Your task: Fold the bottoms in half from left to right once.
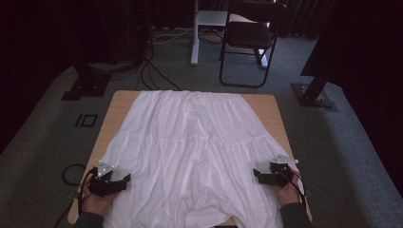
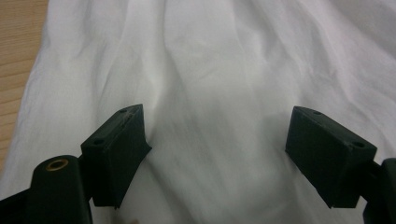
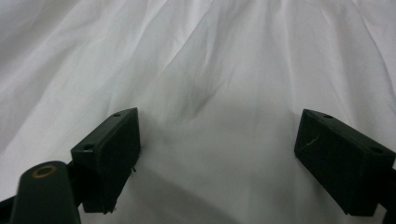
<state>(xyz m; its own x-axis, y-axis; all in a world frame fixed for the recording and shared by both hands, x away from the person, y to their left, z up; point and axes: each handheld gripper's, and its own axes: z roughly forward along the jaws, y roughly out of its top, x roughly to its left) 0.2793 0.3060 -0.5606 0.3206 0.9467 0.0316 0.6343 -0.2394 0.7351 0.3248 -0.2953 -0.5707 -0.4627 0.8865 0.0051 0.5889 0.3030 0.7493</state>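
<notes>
- The white tiered skirt (image 1: 190, 147) lies spread flat on the wooden desk (image 1: 118, 102), waistband at the far edge and hem toward you. It covers most of the surface, and the hem appears to hang slightly over the near edge, though the dim light makes that hard to confirm.
- Your left gripper (image 1: 114, 184) sits at the skirt's left side near the hem and points inward across the cloth. In the left gripper view its fingers (image 2: 119, 151) stand wide apart with bare fabric (image 2: 215, 116) between them. Nothing is held.
- Your right gripper (image 1: 264, 176) mirrors this at the skirt's right side. In the right gripper view its fingers (image 3: 109, 156) are likewise wide apart over the cloth (image 3: 219, 116), gripping nothing.
- Handling: treat the garment as light, thin and fully limp. It will not hold a shape, it will sag between two grip points, and it will drag and wrinkle if pulled along the desk. The soft folds running from waist to hem show how readily it bunches.
- Where to take hold: pinch at the side edges or the hem corners, where the layers meet and a fold gives the fingers something to bite. A pinch in the middle of the panel is likely to catch the top layer alone.
- Risk: thin fabric can slip from a shallow pinch. Seat the edge deep between the fingers, and lift both sides evenly to keep the cloth taut.
</notes>
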